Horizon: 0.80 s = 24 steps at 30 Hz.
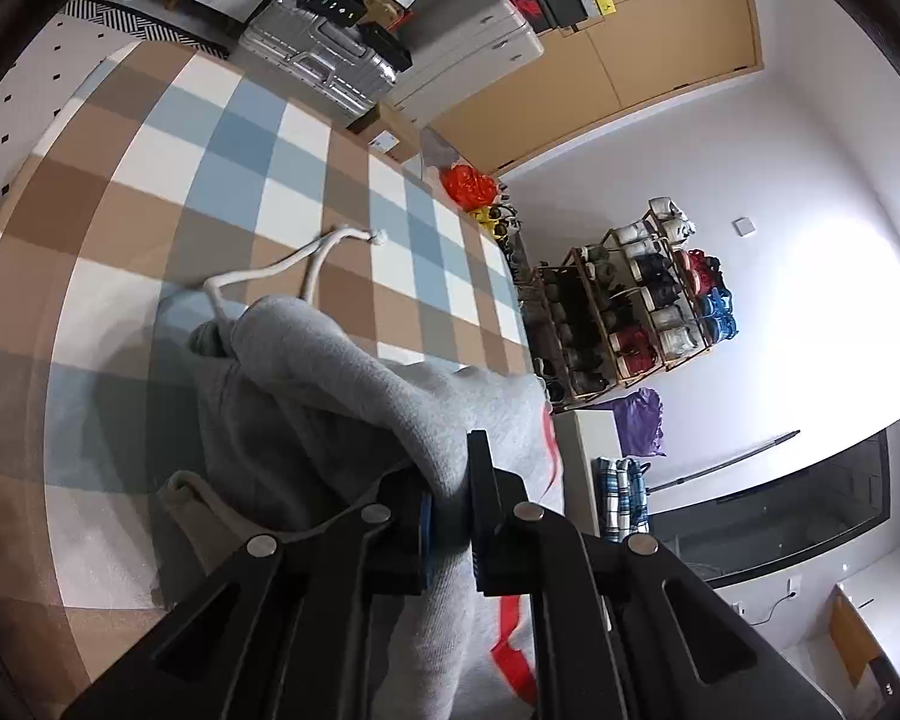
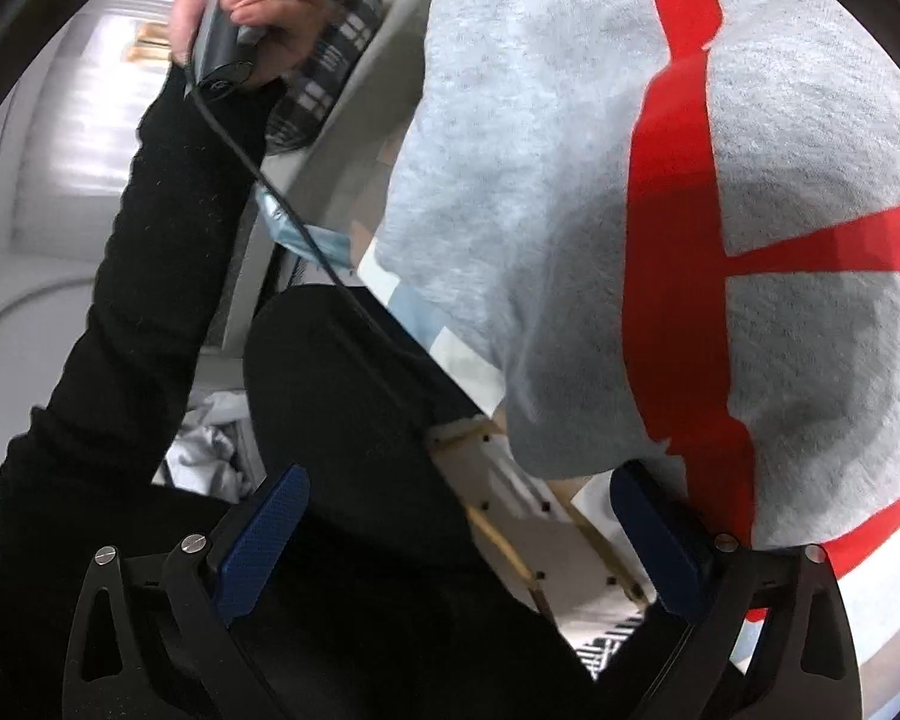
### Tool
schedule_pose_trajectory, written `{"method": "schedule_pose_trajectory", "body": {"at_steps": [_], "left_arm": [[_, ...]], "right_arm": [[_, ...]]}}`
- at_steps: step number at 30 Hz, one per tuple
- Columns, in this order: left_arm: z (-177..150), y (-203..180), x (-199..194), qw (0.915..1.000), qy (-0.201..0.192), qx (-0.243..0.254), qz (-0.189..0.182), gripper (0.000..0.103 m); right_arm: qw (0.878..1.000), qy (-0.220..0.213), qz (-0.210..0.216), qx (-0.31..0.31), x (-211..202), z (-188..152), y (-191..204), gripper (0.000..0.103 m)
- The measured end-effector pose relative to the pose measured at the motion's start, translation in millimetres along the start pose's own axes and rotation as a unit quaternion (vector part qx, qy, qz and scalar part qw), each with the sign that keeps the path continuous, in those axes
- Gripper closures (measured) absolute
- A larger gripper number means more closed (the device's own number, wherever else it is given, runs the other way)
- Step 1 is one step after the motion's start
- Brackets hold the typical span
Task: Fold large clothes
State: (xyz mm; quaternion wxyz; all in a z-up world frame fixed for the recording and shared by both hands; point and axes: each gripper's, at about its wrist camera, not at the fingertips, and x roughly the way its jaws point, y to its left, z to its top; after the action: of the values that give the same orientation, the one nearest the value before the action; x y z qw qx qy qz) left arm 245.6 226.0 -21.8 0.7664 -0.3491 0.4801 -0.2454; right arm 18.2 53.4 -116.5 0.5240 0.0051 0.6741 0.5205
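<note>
Folding barely begun, judging by the left wrist view: left claw (image 1: 450,516) pressed together on a fold of the grey hoodie (image 1: 354,396), fabric lifted in a ridge off the checked bed cover (image 1: 222,180), hood and white drawstring (image 1: 306,264) lying loose and untidy beyond, no neat crease anywhere. Cut off at the lower edge: the rest of the garment, with only slivers of red print showing; hem and sleeves out of sight. Then the right wrist view: right claw (image 2: 462,540) spread wide, blue pads bare, nothing pinched, the hoodie's grey body with its red print hanging just beside and partly over the right-hand finger. Left hand (image 2: 240,18) high in the picture, black sleeve below it, gripping a grey handle with a cable trailing down. Hard to make out: whether the hanging cloth touches that pad, and what lies under the garment. Left to do, seemingly: nearly everything.
</note>
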Motion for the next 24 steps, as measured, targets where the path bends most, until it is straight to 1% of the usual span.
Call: {"method": "schedule_pose_trajectory", "body": {"at_steps": [1,3,5,6,8,10,11,12,14,15,17,18,20,21,24], "left_arm": [[-1,5,2,1.0,-0.001,-0.007,-0.001,0.098],[-2,13,0,0.9998,0.001,-0.019,-0.008,0.098],[-2,16,-1,0.9997,0.001,-0.022,-0.011,0.098],[-2,17,-2,0.9997,0.002,-0.021,-0.012,0.098],[-1,14,-8,0.9997,0.002,-0.021,-0.014,0.098],[0,10,-11,0.9998,0.001,-0.017,-0.013,0.098],[1,9,-13,0.9998,0.004,-0.015,-0.013,0.098],[3,7,-15,0.9999,0.005,-0.013,-0.01,0.098],[6,2,-18,0.9999,0.01,-0.004,-0.007,0.098],[8,0,-21,1.0,0.007,0.0,-0.005,0.098],[10,-2,-24,1.0,0.006,0.005,-0.006,0.098],[11,-2,-26,1.0,0.003,0.008,-0.002,0.098],[13,3,-27,1.0,0.005,0.006,-0.003,0.098],[14,7,-27,1.0,0.005,0.004,-0.001,0.098],[14,27,-22,0.9998,0.015,-0.01,0.001,0.098]], "right_arm": [[1.0,-0.016,0.014,-0.002,-11,0,2,0.006],[0.998,-0.058,0.026,-0.005,-40,-2,6,0.006],[0.993,-0.112,0.023,-0.005,-73,1,9,0.006],[0.988,-0.156,0.017,-0.01,-96,5,10,0.005],[0.98,-0.197,0.039,-0.012,-120,14,11,0.004],[0.972,-0.233,0.019,-0.006,-134,29,5,0.005],[0.971,-0.238,0.021,0.012,-136,40,-6,0.004],[0.972,-0.227,0.037,0.038,-129,50,-19,0.004],[0.973,-0.192,0.089,0.088,-104,63,-42,0.004],[0.975,-0.161,0.102,0.112,-83,69,-54,0.004],[0.979,-0.157,0.077,0.108,-66,76,-58,0.003],[0.979,-0.159,0.074,0.107,-61,76,-58,0.003],[0.976,-0.158,0.087,0.118,-55,83,-58,0.0],[0.977,-0.155,0.086,0.121,-54,84,-59,0.0],[0.981,-0.133,0.052,0.13,-43,87,-56,0.0]]}}
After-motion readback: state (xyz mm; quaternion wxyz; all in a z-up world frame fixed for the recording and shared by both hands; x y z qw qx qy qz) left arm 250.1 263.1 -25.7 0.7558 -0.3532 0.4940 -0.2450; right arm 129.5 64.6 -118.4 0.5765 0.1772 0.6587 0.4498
